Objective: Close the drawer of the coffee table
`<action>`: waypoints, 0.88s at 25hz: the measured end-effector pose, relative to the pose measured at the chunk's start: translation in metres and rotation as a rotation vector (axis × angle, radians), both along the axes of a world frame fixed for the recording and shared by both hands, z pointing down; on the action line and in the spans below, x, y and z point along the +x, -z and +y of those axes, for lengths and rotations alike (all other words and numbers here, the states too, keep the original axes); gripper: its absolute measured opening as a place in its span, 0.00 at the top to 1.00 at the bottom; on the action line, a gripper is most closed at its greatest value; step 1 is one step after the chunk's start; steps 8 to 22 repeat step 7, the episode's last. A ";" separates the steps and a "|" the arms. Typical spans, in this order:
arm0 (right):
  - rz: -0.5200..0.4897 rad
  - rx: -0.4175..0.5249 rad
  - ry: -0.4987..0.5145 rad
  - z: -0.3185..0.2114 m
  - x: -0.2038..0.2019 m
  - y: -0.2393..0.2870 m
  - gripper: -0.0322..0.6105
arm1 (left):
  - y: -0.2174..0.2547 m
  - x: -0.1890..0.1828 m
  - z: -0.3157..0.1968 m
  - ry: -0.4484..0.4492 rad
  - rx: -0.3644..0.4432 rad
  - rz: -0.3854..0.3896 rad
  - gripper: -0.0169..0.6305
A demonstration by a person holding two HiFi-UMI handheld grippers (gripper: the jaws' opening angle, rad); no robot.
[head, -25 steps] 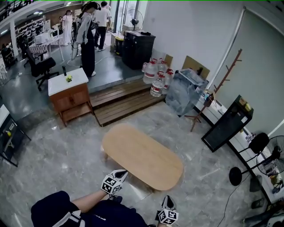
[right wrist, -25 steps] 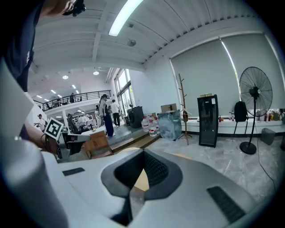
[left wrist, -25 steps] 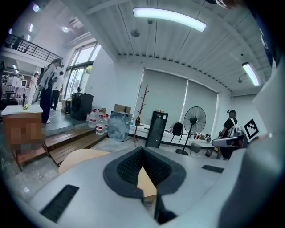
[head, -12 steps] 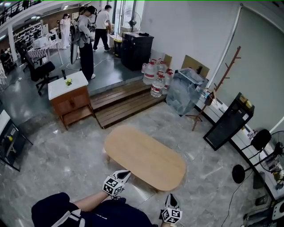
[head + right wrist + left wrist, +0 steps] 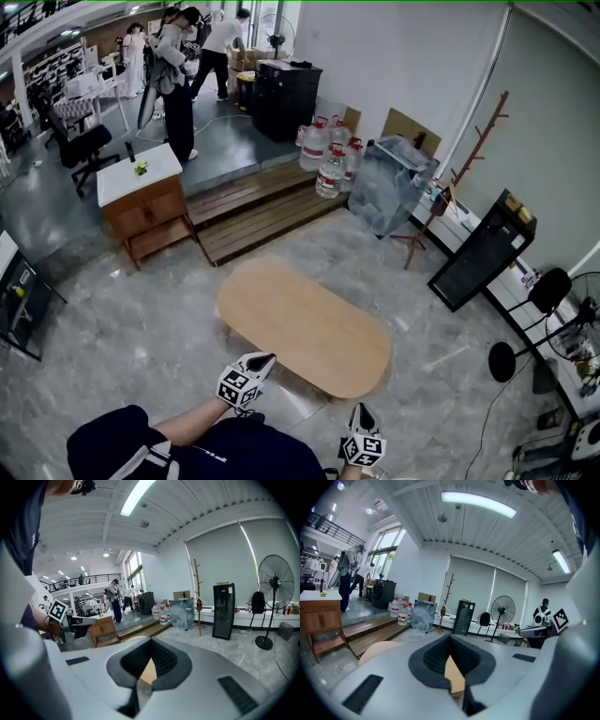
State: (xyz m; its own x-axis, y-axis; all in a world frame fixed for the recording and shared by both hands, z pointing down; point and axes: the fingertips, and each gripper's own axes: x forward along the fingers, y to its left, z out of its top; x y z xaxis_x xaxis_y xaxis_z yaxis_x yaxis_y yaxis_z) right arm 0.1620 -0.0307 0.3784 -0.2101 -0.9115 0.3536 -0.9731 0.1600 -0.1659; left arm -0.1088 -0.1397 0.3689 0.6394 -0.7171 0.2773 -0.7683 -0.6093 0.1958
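Observation:
The oval light-wood coffee table [image 5: 305, 323] stands on the marble floor in front of me. No drawer shows from above. My left gripper [image 5: 265, 358] hovers at the table's near left edge, jaws together with nothing between them. My right gripper [image 5: 362, 410] is held just off the near right end, pointing at the table. In the left gripper view the left gripper [image 5: 450, 637] has its pads meeting at the tips, with the tabletop [image 5: 378, 648] beyond. In the right gripper view the right gripper [image 5: 151, 640] looks the same, with a strip of tabletop [image 5: 149, 673] in the gap.
A wooden cabinet with a white top [image 5: 142, 202] stands far left by low wooden steps [image 5: 253, 211]. Water bottles [image 5: 330, 155], a coat rack [image 5: 455, 173], a black cabinet [image 5: 480, 251] and a floor fan [image 5: 562, 328] line the right. People [image 5: 173, 75] stand at the back.
Both grippers have stayed by the table's near edge, the right one drifting slightly right. The people at the back have shifted about.

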 end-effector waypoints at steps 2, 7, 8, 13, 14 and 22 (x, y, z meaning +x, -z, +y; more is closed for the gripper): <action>0.000 0.000 0.004 -0.001 0.002 0.001 0.91 | 0.000 0.003 0.000 0.003 0.000 0.001 0.94; 0.005 0.000 0.030 -0.005 -0.003 0.000 0.91 | -0.004 -0.001 0.003 0.013 -0.010 0.004 0.94; 0.005 0.000 0.030 -0.005 -0.003 0.000 0.91 | -0.004 -0.001 0.003 0.013 -0.010 0.004 0.94; 0.005 0.000 0.030 -0.005 -0.003 0.000 0.91 | -0.004 -0.001 0.003 0.013 -0.010 0.004 0.94; 0.005 0.000 0.030 -0.005 -0.003 0.000 0.91 | -0.004 -0.001 0.003 0.013 -0.010 0.004 0.94; 0.005 0.000 0.030 -0.005 -0.003 0.000 0.91 | -0.004 -0.001 0.003 0.013 -0.010 0.004 0.94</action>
